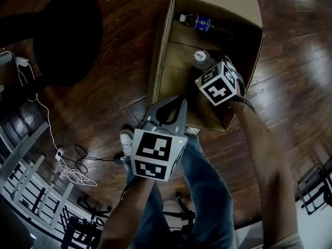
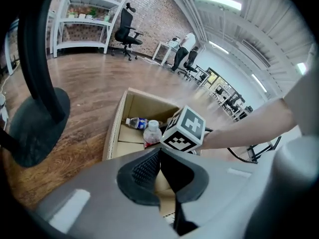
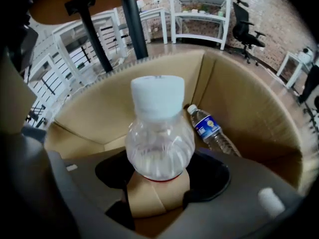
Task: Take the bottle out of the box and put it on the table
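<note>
An open cardboard box [image 1: 162, 45] stands on the dark wood floor. Inside it my right gripper [image 1: 220, 82] is shut on an upright clear bottle [image 3: 159, 138] with a white cap and a red label; the jaws [image 3: 159, 180] clasp its body just below the shoulder. The same bottle's cap [image 1: 201, 57] shows beside the marker cube. A second bottle with a blue label [image 1: 199, 22] lies on its side at the box's far end [image 3: 209, 128]. My left gripper [image 1: 174, 108] hovers over the box's near edge, shut and empty, its pads [image 2: 147, 166] meeting at the tip.
A black round table base [image 1: 67, 35] and its post stand left of the box. White cables [image 1: 67, 165] trail on the floor at lower left. The person's jeans [image 1: 207, 191] and shoe [image 1: 126, 139] are just before the box. Office chairs [image 2: 127, 31] stand far off.
</note>
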Motion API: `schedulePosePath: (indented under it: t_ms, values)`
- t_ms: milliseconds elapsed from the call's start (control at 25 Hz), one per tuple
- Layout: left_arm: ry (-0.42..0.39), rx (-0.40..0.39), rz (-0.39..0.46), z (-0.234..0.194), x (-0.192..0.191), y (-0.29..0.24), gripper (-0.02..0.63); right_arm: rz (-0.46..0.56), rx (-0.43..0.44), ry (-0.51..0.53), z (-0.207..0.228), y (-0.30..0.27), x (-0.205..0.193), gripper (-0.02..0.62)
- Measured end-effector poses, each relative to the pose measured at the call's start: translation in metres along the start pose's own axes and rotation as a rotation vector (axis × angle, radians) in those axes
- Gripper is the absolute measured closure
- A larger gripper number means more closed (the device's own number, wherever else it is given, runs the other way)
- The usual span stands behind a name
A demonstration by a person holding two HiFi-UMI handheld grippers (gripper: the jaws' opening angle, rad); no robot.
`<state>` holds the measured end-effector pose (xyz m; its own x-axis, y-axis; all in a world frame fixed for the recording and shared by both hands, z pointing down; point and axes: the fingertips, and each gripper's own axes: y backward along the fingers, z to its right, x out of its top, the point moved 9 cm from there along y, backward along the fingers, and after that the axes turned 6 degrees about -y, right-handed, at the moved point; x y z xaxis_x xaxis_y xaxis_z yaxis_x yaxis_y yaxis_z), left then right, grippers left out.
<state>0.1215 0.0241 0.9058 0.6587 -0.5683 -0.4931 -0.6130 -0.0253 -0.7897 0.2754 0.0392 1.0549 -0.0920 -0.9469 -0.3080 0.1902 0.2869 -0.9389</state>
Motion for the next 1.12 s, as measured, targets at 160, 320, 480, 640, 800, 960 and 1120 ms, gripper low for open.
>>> schedulePosePath:
  t_ms: [160, 320, 480, 640, 800, 960, 1120]
  values:
    - [-0.071, 0.009, 0.008, 0.006, 0.028, 0.037, 0.606, 0.113, -0.026, -0.08, -0.008, 0.054, 0.024, 0.295]
    - [-0.089, 0.002, 0.008, 0.022, 0.057, 0.077, 0.606, 0.167, -0.016, -0.109, -0.022, 0.117, 0.049, 0.295]
    - [-0.116, -0.007, 0.051, 0.044, 0.086, 0.114, 0.606, 0.251, -0.039, -0.156, -0.027, 0.18, 0.063, 0.296]
    - [-0.155, 0.0, 0.086, 0.061, 0.113, 0.153, 0.606, 0.34, -0.056, -0.196, -0.039, 0.245, 0.081, 0.296]
    - [-0.171, 0.005, 0.131, 0.077, 0.141, 0.195, 0.606, 0.433, -0.075, -0.251, -0.053, 0.309, 0.097, 0.296]
    - [-0.171, 0.009, 0.188, 0.082, 0.166, 0.227, 0.606, 0.535, -0.105, -0.287, -0.058, 0.365, 0.12, 0.296]
    - [-0.148, 0.028, 0.253, 0.09, 0.19, 0.271, 0.606, 0.618, -0.096, -0.298, -0.07, 0.427, 0.143, 0.296]
